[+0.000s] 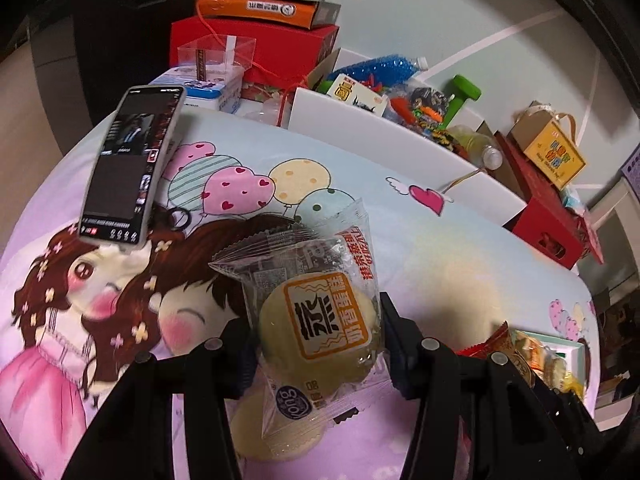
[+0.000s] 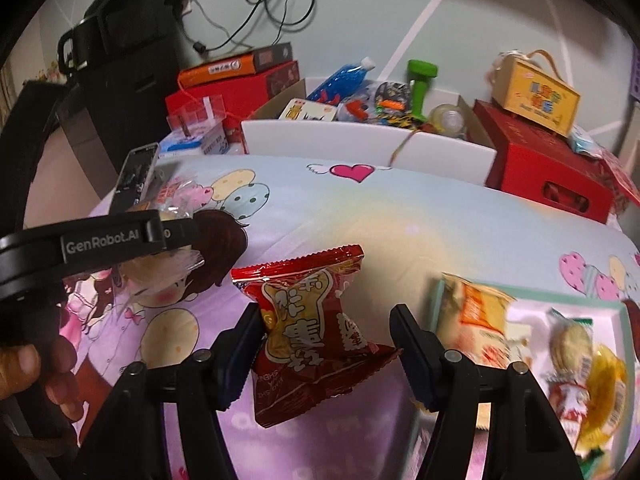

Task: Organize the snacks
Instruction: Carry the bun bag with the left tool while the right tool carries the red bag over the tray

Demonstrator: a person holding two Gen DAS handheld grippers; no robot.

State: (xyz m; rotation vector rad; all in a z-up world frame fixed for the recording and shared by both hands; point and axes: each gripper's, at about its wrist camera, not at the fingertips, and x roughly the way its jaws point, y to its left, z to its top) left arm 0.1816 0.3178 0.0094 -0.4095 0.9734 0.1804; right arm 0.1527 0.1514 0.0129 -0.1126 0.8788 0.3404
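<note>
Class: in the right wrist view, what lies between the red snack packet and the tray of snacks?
Only the right tongs' right finger; otherwise bare cartoon bedsheet separates red snack packet from tray.

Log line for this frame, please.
left gripper: shut on clear cake packet | right gripper: shut on red snack packet | tray: holds snacks, right

Red snack packet (image 2: 316,332); pink cartoon-print sheet (image 2: 400,216).
</note>
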